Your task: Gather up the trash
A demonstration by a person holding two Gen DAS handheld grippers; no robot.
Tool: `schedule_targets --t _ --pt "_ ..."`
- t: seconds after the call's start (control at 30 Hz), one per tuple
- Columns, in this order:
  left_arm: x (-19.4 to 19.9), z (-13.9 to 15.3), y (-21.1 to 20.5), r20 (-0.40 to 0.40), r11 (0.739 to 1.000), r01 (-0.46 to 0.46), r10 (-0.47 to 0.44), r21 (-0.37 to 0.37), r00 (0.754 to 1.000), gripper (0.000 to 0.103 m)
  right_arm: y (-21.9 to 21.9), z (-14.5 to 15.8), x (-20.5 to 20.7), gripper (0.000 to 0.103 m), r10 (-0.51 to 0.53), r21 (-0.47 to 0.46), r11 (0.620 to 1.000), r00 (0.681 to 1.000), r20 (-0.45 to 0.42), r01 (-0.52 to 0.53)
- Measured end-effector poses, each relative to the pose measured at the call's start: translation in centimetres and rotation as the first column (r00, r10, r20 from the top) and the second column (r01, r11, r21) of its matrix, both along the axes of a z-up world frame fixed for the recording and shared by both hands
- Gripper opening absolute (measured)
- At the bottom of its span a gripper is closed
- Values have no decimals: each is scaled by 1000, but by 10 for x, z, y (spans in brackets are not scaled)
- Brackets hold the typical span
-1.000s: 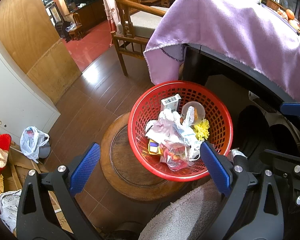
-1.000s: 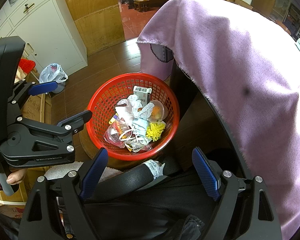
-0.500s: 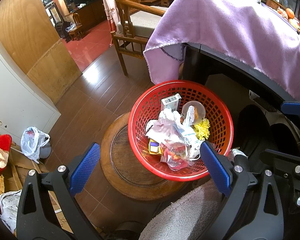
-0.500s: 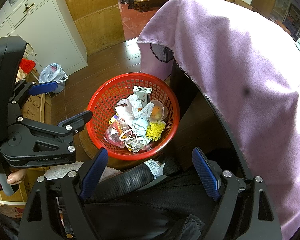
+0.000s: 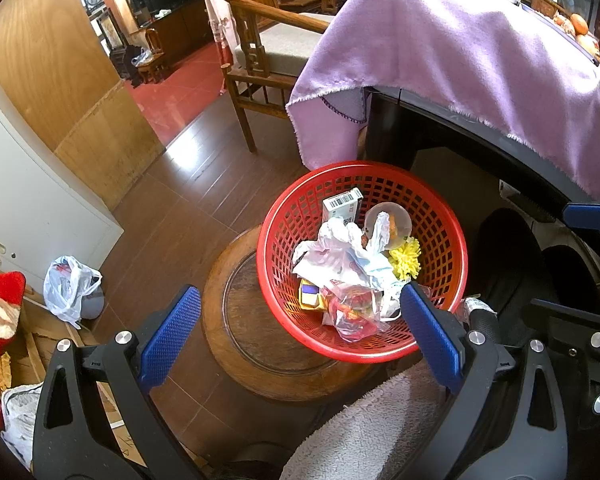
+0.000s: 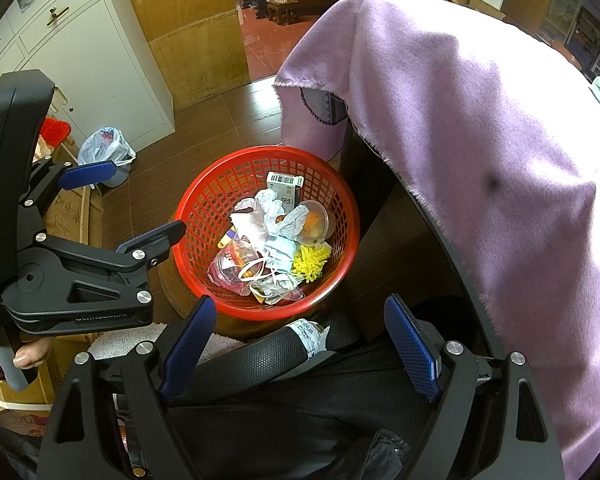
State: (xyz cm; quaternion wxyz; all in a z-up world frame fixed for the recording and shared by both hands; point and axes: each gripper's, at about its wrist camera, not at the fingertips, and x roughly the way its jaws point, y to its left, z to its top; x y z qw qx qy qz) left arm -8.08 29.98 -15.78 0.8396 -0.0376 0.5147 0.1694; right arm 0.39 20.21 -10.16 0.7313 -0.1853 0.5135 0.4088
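Note:
A red mesh basket [image 5: 440,216] [image 6: 204,204] stands on a round wooden stool [image 5: 236,320]. It holds trash: a white barcoded box [image 5: 340,205] [image 6: 285,188], crumpled white wrappers [image 5: 336,252] [image 6: 268,216], a clear round lid [image 5: 392,222], a yellow fuzzy piece [image 5: 408,258] [image 6: 310,262] and a clear bag [image 5: 352,312]. My left gripper [image 5: 300,336] is open and empty, above the basket's near rim; it also shows in the right wrist view [image 6: 120,204]. My right gripper [image 6: 300,344] is open and empty, above a black chair arm [image 6: 252,356].
A table under a purple cloth [image 5: 460,60] [image 6: 480,140] overhangs the basket on the right. A wooden chair [image 5: 260,52] stands behind. A white plastic bag [image 5: 70,284] and a white cabinet [image 5: 24,196] are at the left. A grey fleece sleeve [image 5: 372,432] lies below.

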Motion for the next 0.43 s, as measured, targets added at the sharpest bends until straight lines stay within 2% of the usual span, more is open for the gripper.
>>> schedule_targets --t 0.43 --pt "0 6 2 20 1000 -10 9 28 1000 96 0 0 0 84 0 0 1000 1000 1 0"
